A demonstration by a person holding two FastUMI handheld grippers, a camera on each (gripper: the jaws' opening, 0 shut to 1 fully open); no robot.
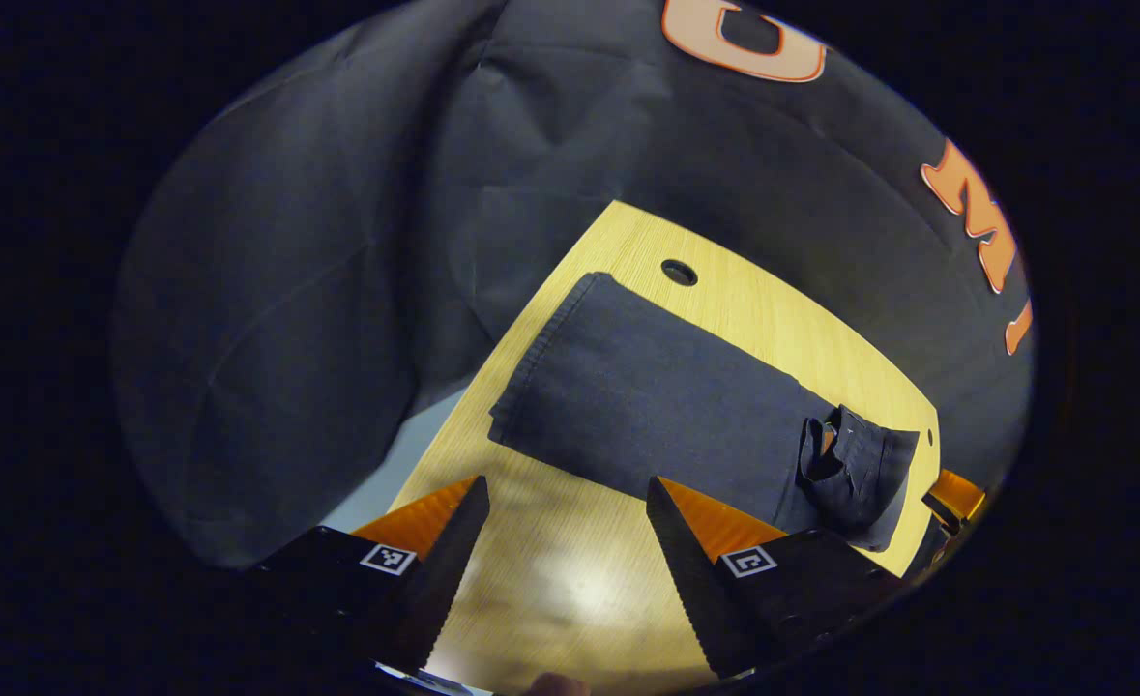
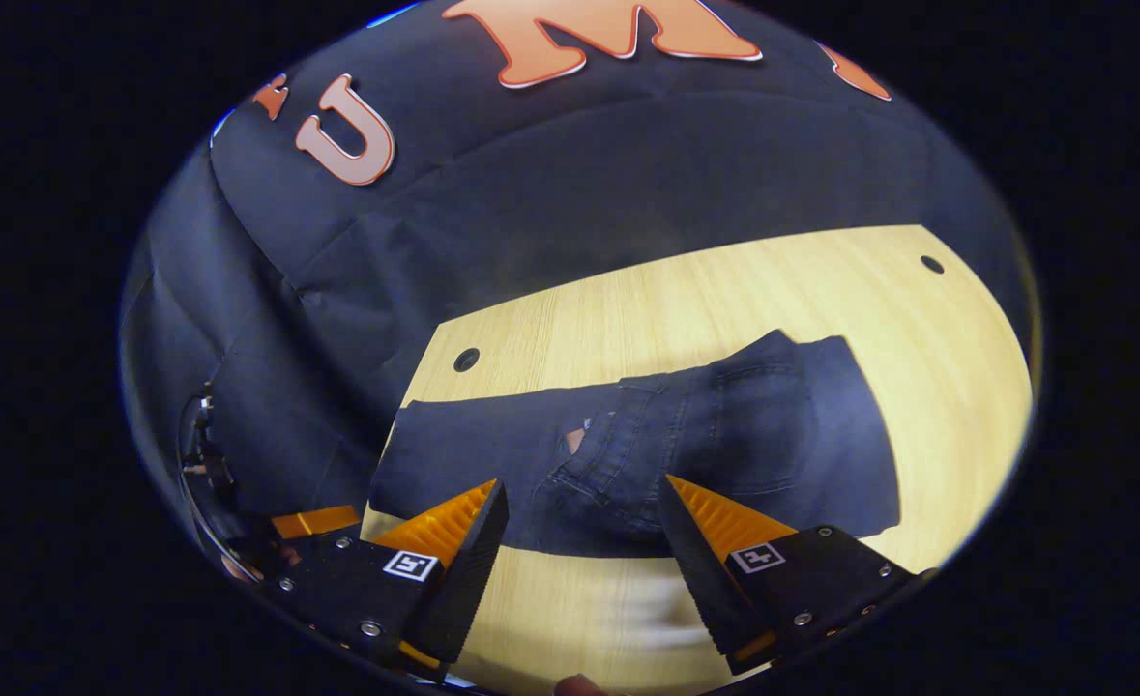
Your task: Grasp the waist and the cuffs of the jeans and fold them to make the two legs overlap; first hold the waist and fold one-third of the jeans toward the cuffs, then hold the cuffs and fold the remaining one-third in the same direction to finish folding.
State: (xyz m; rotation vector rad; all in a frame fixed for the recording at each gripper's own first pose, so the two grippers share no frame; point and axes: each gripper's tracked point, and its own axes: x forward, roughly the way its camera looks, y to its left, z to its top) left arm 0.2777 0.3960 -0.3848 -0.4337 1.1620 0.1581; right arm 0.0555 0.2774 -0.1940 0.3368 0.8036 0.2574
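Ahead of our left gripper point(image 1: 565, 503) the jeans point(image 1: 647, 406) lie flat on the wooden table point(image 1: 550, 580), legs already laid one over the other, stretched out as a long dark band. Our left gripper's fingers stand spread apart over bare wood, holding nothing; the cuff end point(image 1: 545, 362) lies just beyond and slightly left of its tips, while a rumpled bunch of cloth sits off to its right.

Just past our right gripper point(image 2: 584, 503), also spread wide and empty, lies the waist end of the jeans point(image 2: 724, 435), with the pocket and seams showing between and beyond its fingertips. The cloth there is bunched and puckered, not flat.

We judge the denim to be soft but fairly heavy: it will sag and drag on the table, and two thick layers may slip apart if pinched shallowly. We would take the waist at the waistband, where the seam is stiffest, biting deep enough to catch both layers. At the cuffs, the hem offers the same firm edge. The wood looks smooth, so the jeans may slide when pulled.
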